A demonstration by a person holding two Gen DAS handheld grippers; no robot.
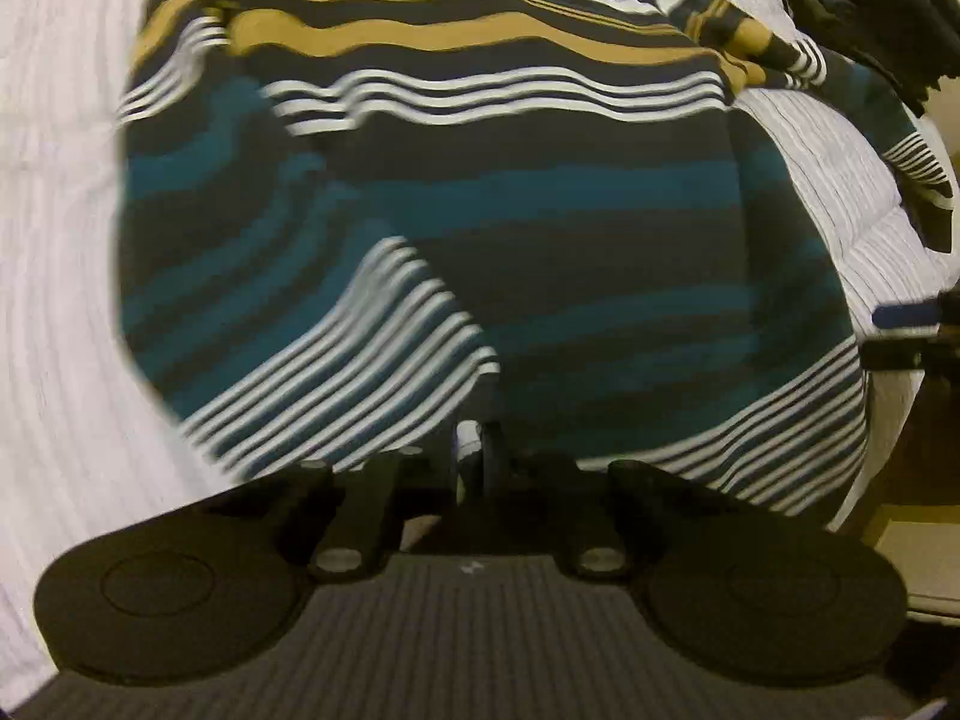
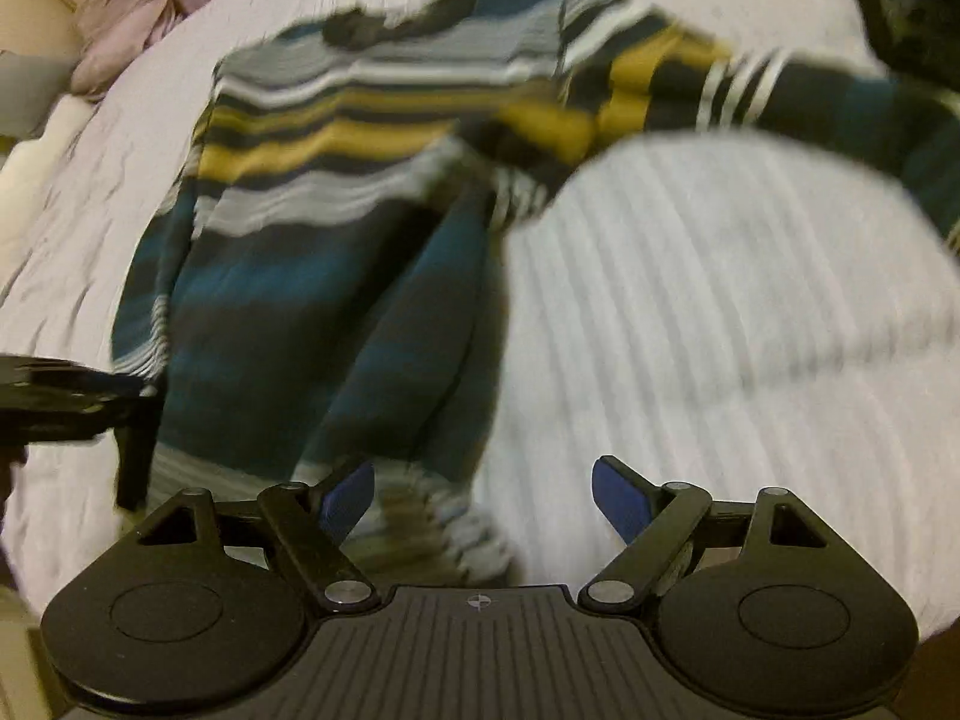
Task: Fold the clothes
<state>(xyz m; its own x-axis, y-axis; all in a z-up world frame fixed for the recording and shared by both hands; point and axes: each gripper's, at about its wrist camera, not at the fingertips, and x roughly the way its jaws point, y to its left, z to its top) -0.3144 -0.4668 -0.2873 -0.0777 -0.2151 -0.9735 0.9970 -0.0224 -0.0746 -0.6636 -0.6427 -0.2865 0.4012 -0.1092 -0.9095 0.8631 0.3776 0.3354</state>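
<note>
A striped sweater (image 1: 540,192) in black, teal, white and mustard lies spread on the white ribbed bedcover (image 1: 54,240), with one sleeve folded across its body. My left gripper (image 1: 480,450) points down at the near hem; its fingers are pressed together with a bit of striped hem pinched between them. In the right wrist view the sweater (image 2: 288,312) is blurred and its other sleeve (image 2: 780,96) stretches to the right. My right gripper (image 2: 483,501) stands open above the hem corner, its blue pads (image 2: 348,498) touching nothing. The left gripper (image 2: 72,402) shows at the sweater's left edge.
A pile of dark clothes (image 1: 870,6) sits at the far right of the bed, also seen as dark clothes (image 2: 906,6). A pinkish cloth (image 2: 120,18) lies at the bed's far left corner. The bed edge (image 1: 900,516) drops off to my right.
</note>
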